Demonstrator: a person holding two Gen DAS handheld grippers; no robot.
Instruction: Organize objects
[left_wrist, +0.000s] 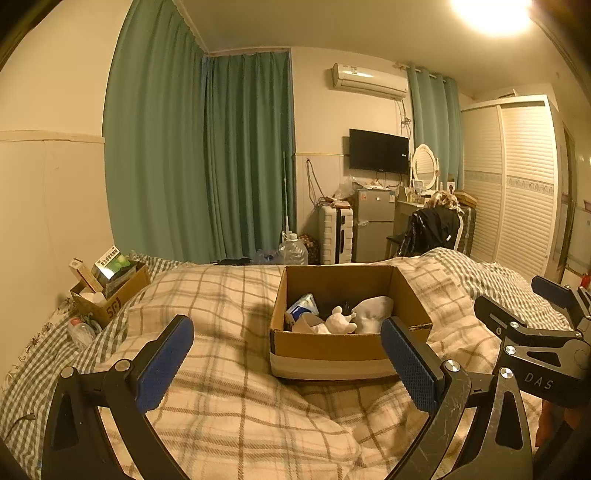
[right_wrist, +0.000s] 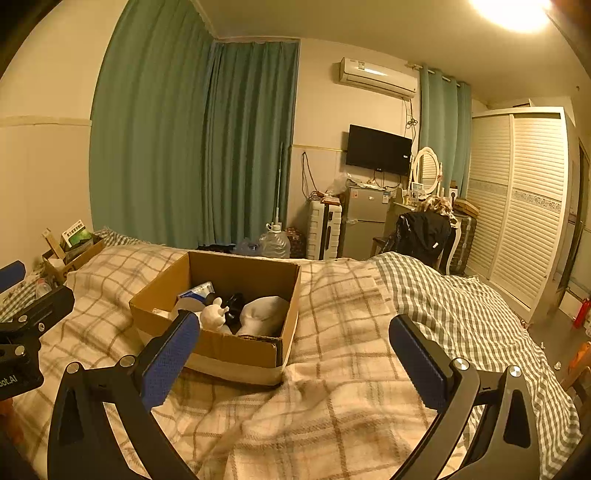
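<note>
Bedroom scene, both wrist views. I hold the left gripper (left_wrist: 288, 363) with jaws spread wide and empty, above the plaid blanket (left_wrist: 221, 406); the open cardboard box (left_wrist: 325, 349) sits on the blanket just ahead, between the fingertips. My right gripper (right_wrist: 291, 358), likewise wide and empty, has the box ahead and to its left. Inside lie a white toy (left_wrist: 341, 321) and a grey-white cloth (left_wrist: 373, 312).

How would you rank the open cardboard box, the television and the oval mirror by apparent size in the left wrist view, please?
1. Open cardboard box, though it is nearest.
2. Television.
3. Oval mirror.
</note>
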